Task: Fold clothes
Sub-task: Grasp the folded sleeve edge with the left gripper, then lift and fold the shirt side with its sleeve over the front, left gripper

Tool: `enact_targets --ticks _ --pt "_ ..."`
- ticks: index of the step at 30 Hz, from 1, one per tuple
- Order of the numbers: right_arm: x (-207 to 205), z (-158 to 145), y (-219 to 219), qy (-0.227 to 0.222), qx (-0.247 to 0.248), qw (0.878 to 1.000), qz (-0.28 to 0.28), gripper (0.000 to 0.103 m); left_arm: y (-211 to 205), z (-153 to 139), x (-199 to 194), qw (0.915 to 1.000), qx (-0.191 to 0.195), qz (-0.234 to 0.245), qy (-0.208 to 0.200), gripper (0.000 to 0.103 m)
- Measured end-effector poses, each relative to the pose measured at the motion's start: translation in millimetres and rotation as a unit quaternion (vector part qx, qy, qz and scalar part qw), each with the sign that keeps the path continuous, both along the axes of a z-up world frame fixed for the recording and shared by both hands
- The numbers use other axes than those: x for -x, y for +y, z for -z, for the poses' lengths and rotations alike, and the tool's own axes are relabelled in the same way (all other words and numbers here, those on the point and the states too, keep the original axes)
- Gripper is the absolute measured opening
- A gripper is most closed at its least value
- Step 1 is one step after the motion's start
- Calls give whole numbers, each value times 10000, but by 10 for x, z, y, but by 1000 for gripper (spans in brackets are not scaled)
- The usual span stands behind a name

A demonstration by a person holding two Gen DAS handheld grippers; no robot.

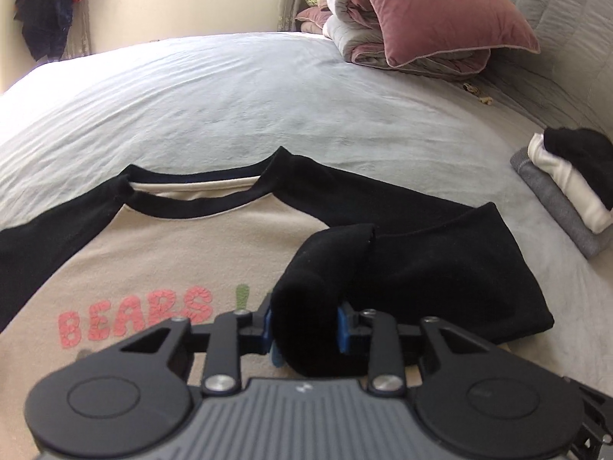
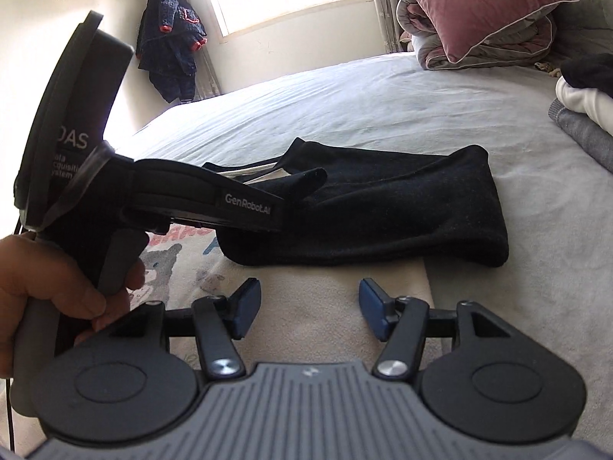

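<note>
A cream sweatshirt (image 1: 161, 253) with black sleeves and pink "BEARS" lettering lies flat on the bed, collar away from me. Its right black sleeve (image 1: 440, 268) is doubled back across the shirt. My left gripper (image 1: 306, 331) is shut on the sleeve's cuff end, and the black cloth bulges up between the blue pads. In the right wrist view the same sleeve (image 2: 383, 214) lies ahead, and a hand (image 2: 57, 287) holds the left gripper's handle at the left. My right gripper (image 2: 308, 306) hangs open over the cream shirt body (image 2: 314, 280), with nothing between its fingers.
The pale bed sheet (image 1: 268, 96) spreads beyond the shirt. A stack of folded clothes (image 1: 567, 199) sits at the right edge. A pink pillow (image 1: 440, 7) lies on a rolled quilt at the head of the bed. A dark jacket (image 1: 49, 7) hangs by the window.
</note>
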State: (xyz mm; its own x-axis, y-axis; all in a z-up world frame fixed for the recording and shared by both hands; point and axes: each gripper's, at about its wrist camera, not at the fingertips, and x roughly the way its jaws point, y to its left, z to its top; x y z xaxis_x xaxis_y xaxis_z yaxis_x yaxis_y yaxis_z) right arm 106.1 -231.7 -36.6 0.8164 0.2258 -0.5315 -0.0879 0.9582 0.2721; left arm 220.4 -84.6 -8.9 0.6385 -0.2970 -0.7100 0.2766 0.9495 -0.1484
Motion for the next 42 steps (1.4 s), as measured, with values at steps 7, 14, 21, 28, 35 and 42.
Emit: enact_targets --ticks 7,14,21,28,35,42 --pt "33 7 77 -63 262 9996 -43 66 632 127 -96 9806 1499 -1137 547 22" --pt "35 2 101 -83 411 9991 -65 72 826 160 -75 9649 2103 -1503 472 42" --pt "33 -17 168 -68 740 9972 80 76 662 153 -193 9745 1705 -1438 264 33" --pt "-90 -40 180 -15 1002 9944 345 76 617 -18 -124 9809 1286 -1448 -207 11" --pt "-219 -46 200 55 1092 9915 708 76 589 -502 -48 9811 1134 -1240 -962 11" --pt "-352 -64 174 96 1197 9858 1173 81 621 -850 -25 9775 1028 -1124 -1458 11"
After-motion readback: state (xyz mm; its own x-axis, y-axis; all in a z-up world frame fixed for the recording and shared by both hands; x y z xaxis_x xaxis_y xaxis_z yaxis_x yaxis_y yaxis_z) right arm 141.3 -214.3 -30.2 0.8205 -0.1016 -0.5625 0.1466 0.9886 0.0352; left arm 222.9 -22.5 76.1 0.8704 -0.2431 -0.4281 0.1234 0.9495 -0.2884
